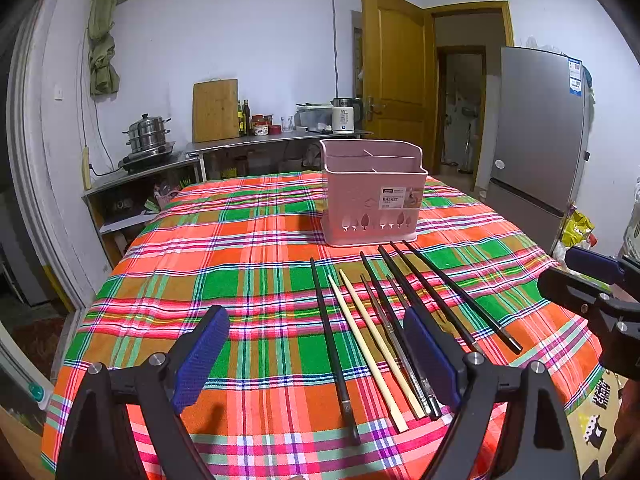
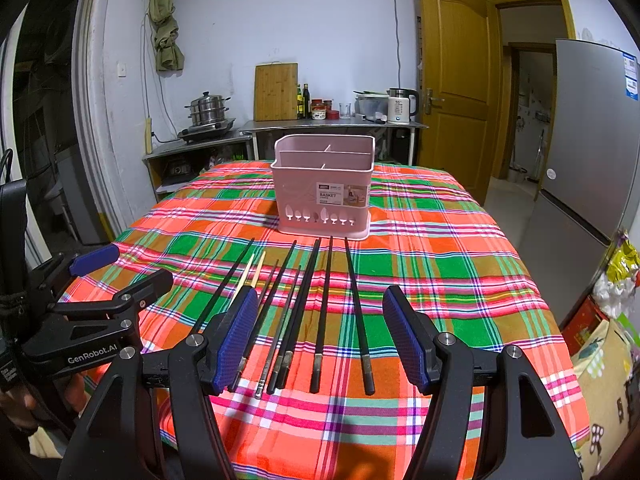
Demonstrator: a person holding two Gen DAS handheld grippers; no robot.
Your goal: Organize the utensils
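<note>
Left wrist view cuts my own claw off at the bottom edge, and its right pad covers the lower ends of some dark chopsticks, so I cannot count them surely. The basket's inner compartments show only as thin dividers near its rim; what lies inside them is hidden. Its label reads "BASKET", the finer print too small to read.

My left claw [image 1: 316, 354] stands wide apart at the bottom of the frame, holding nothing; between its blue pads [image 1: 202, 356] I see the black chopsticks [image 1: 436, 300] and the two pale wooden chopsticks [image 1: 372, 344] lying flat on the cloth. My right claw [image 2: 326, 334] is likewise spread apart and empty in the lower middle of the right wrist view, with the black sticks fanned out between and beyond its pads. Each claw shows at the other view's edge: the right one at the right of the left wrist view, the left one at lower left of the right wrist view, marked "GenRobot.AI".

The pink basket [image 1: 372, 196] stands upright above the chopstick tips, near them but apart. The desk [image 1: 224, 248] wears a plaid cloth of orange, green and pink. Behind, at upper middle, a steel counter [image 1: 280, 140] carries a cutting board [image 1: 215, 110], bottles and a kettle [image 1: 344, 118]; a steamer pot [image 1: 149, 134] sits to its left, a wooden door [image 1: 396, 76] and grey fridge [image 1: 540, 128] at right.
</note>
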